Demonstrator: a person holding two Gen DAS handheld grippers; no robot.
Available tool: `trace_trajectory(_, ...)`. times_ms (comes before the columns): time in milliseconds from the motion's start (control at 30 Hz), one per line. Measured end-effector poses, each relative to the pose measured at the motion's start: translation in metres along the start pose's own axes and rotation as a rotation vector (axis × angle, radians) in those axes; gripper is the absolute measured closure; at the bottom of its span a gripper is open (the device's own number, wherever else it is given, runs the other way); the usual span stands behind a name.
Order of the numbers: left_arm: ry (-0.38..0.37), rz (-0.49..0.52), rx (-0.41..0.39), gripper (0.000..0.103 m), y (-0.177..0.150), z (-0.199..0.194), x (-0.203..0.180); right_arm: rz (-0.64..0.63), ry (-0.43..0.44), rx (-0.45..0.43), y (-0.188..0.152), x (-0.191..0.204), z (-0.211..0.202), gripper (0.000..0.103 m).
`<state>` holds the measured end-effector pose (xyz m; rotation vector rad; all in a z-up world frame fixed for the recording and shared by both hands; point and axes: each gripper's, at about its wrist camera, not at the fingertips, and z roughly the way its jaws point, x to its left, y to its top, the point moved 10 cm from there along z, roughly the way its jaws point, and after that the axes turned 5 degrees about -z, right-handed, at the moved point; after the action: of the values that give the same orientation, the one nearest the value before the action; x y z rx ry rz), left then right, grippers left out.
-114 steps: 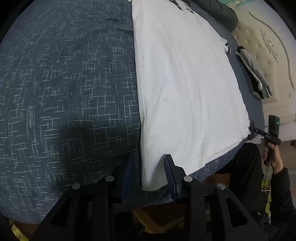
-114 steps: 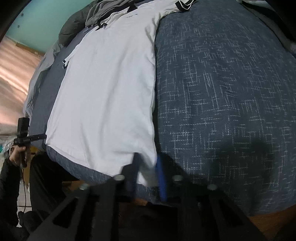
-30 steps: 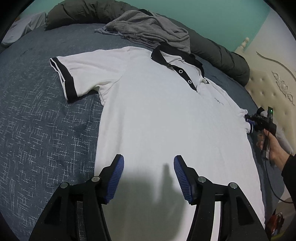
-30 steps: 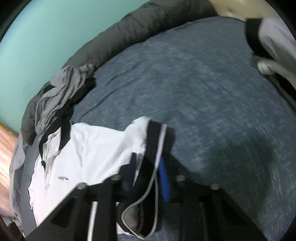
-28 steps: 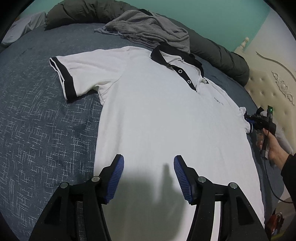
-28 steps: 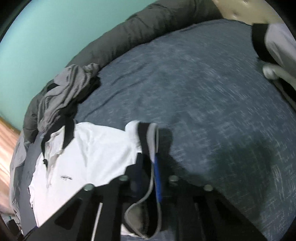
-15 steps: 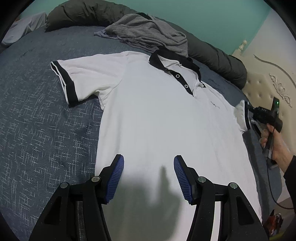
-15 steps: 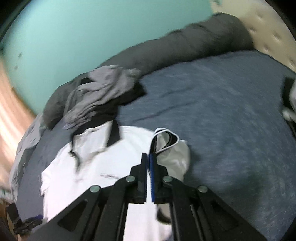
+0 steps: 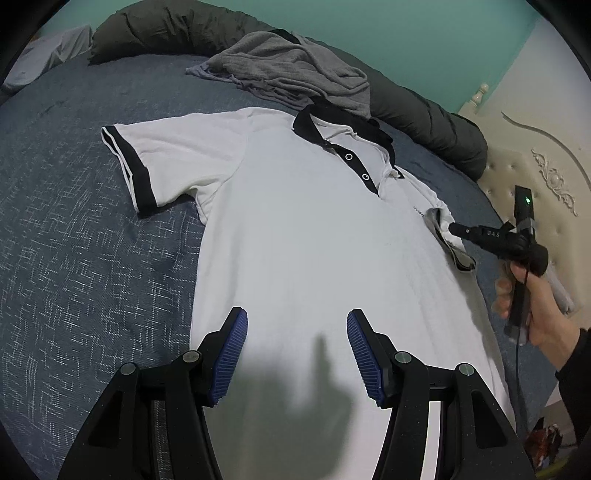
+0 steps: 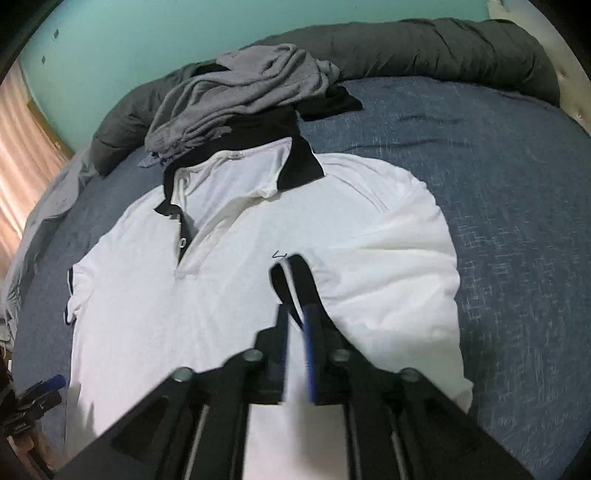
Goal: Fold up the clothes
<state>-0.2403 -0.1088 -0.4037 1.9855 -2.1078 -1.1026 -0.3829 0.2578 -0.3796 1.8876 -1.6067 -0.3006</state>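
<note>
Spread face-up across the blue patterned bed [image 9: 74,266], a white polo shirt [image 9: 295,236] with a black collar [image 9: 317,122] and black-banded sleeves takes up most of both views. In the left wrist view its one sleeve [image 9: 147,155] lies flat and stretched out toward the left, the black cuff resting on the bedcover. The left tool [image 9: 297,328] hovers over the lower part of the shirt with its blue-ribbed fingers [image 9: 229,354] spread wide apart and nothing between them; its shadow falls on the white cloth just ahead.

At the far right of that view a hand [image 9: 532,306] grips the handle of the right tool [image 9: 452,227], whose tip meets the other sleeve at the shirt's right edge. The right wrist view shows this up close: the right tool [image 10: 295,314] has its fingers drawn nearly together, pinching the black sleeve cuff [image 10: 295,280], which is folded inward and lies over the chest of the shirt near a small dark logo [image 10: 279,254]. The shoulder cloth beside it bulges in a rounded fold.

Beyond the collar sits a crumpled grey garment [image 9: 291,70], touching the collar's edge, and behind that a long dark grey rolled quilt [image 10: 443,48] runs along the teal wall [image 9: 406,33]. A cream padded headboard [image 9: 546,177] stands at the right.
</note>
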Motion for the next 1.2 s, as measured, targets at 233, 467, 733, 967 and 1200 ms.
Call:
trace_trajectory(233, -0.005, -0.004, -0.002, 0.043, -0.001, -0.002, 0.000, 0.112, -0.061, -0.125, 0.011, -0.047, -0.045, 0.083)
trace_trajectory(467, 0.000, 0.005, 0.007, 0.043, -0.004, 0.002, -0.003, 0.131, -0.044, -0.042, -0.025, -0.063, -0.029, 0.084)
trace_trajectory(733, 0.002, 0.011, 0.017, 0.043, -0.007, 0.004, -0.004, 0.111, -0.040, 0.046, -0.069, -0.043, -0.001, 0.088)
trace_trajectory(967, -0.004, 0.002, 0.019, 0.043, -0.007, 0.003, -0.003, 0.202, -0.043, -0.071, -0.056, -0.054, -0.031, 0.088)
trace_trajectory(1200, -0.050, 0.031, 0.061, 0.043, 0.003, 0.015, -0.039, 0.302, -0.052, -0.174, -0.058, -0.078, -0.057, 0.088)
